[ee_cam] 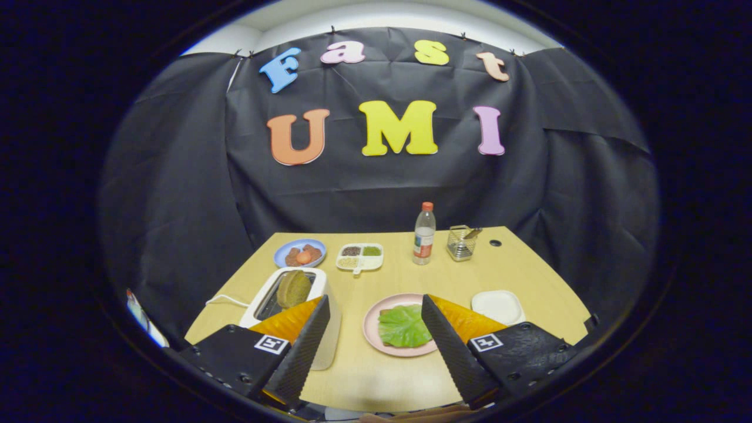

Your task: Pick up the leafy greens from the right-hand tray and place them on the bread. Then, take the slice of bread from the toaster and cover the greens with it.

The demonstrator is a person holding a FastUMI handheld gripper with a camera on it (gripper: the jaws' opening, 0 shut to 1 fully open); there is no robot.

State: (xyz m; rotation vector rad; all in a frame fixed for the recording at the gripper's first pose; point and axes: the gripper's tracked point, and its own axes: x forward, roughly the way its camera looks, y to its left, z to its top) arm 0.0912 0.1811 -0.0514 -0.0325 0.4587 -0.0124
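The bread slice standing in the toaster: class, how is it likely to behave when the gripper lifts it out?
The bread slice looks thick and browned, so probably stiff and light. It stands out of the toaster slot, giving the open gripper edges to pinch. A hard squeeze might crush or crumble it.

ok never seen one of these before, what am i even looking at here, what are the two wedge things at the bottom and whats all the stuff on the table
There is no robot arm here. A person carries a hand-held gripper, and the camera rides on it, looking forward along its two fingers. Those are the wedges; they stand open and hold nothing.

Ahead lies a wooden table. Between the fingers sits a pink plate with leafy greens already lying on bread. Beside the left finger stands a white toaster with a slice of bread sticking up from it. Beyond the right finger is a white tray.

Farther back: a blue plate of food, a divided dish, a bottle and a wire basket.
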